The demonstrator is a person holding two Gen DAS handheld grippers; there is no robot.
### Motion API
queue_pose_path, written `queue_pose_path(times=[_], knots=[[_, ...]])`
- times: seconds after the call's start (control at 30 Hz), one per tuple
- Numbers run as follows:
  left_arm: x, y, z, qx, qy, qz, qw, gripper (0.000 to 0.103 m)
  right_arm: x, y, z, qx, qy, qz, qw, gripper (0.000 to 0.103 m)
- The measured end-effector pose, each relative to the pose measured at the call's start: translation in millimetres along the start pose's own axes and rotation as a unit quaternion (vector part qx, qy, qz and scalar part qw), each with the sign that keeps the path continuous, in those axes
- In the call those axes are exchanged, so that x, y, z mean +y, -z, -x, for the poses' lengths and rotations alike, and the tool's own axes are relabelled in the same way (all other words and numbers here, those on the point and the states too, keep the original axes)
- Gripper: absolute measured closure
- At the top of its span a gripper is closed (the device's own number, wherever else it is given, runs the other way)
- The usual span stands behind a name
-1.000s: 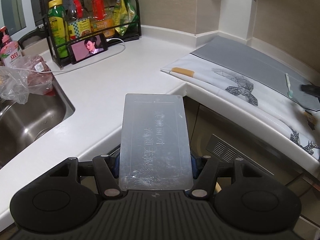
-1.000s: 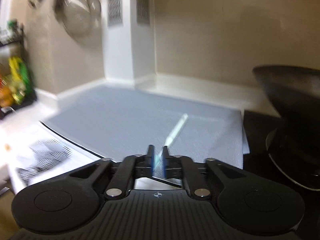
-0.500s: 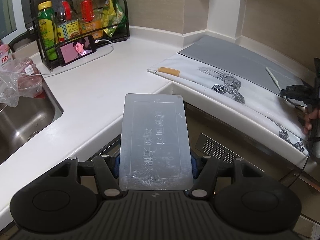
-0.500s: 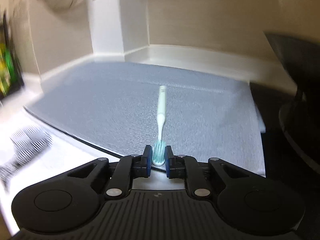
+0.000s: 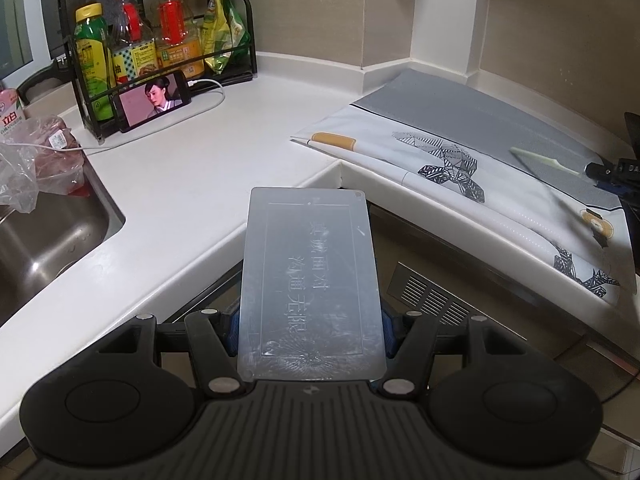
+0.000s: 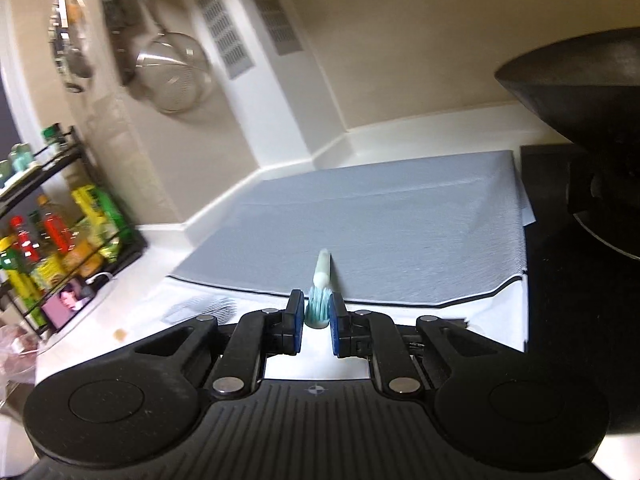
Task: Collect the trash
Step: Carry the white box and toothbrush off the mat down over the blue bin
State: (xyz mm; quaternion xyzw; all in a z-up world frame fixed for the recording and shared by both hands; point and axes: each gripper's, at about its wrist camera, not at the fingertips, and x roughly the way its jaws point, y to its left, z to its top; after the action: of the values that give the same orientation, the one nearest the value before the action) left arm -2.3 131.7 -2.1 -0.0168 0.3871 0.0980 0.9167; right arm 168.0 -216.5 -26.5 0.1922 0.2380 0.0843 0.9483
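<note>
My left gripper (image 5: 310, 330) is shut on a flat translucent grey plastic lid (image 5: 310, 284) with raised characters, held out over the gap in front of the counter corner. My right gripper (image 6: 316, 318) is shut on the bristle head of a pale green toothbrush (image 6: 320, 280), lifted above the grey mat (image 6: 392, 236); the handle points away from me. In the left wrist view the toothbrush (image 5: 544, 159) and the right gripper (image 5: 612, 178) show at the far right, over the mat (image 5: 460, 108).
A white patterned cloth (image 5: 460, 176) lies under the mat along the counter edge. A rack of bottles (image 5: 152, 44), a phone (image 5: 154, 100) with its cable, a sink (image 5: 36, 240) and a plastic bag (image 5: 36, 160) are at left. A black wok (image 6: 580, 120) stands at right.
My right gripper has lifted the toothbrush off the mat and tilted upward, turning left. My left gripper has kept the lid and shifted slightly, so the counter scene slid left.
</note>
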Motion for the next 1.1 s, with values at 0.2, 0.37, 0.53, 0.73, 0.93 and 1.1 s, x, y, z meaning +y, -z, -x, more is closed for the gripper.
queue_pose_path(times=[0.2, 0.37, 0.53, 0.73, 0.93, 1.1], knots=[[-2, 3, 1, 0.001, 0.0, -0.006, 1.0, 0.037, 19, 7, 22, -0.004, -0.04, 0.017, 0.999, 0.089], [-1, 5, 2, -0.001, -0.002, -0.006, 1.0, 0.037, 45, 14, 41, -0.004, -0.075, 0.051, 0.996, 0.089], [2, 8, 5, -0.002, -0.003, -0.003, 1.0, 0.037, 74, 16, 60, -0.011, -0.112, 0.088, 0.99, 0.089], [7, 12, 9, -0.003, -0.002, -0.002, 1.0, 0.037, 108, 21, 76, -0.008, -0.156, 0.137, 0.978, 0.089], [13, 19, 8, 0.0, -0.005, -0.001, 1.0, 0.037, 127, 35, 73, 0.022, -0.169, 0.167, 0.971, 0.089], [13, 26, -1, 0.015, -0.008, -0.002, 0.9998, 0.037, 137, 57, 70, 0.057, -0.175, 0.187, 0.965, 0.089]])
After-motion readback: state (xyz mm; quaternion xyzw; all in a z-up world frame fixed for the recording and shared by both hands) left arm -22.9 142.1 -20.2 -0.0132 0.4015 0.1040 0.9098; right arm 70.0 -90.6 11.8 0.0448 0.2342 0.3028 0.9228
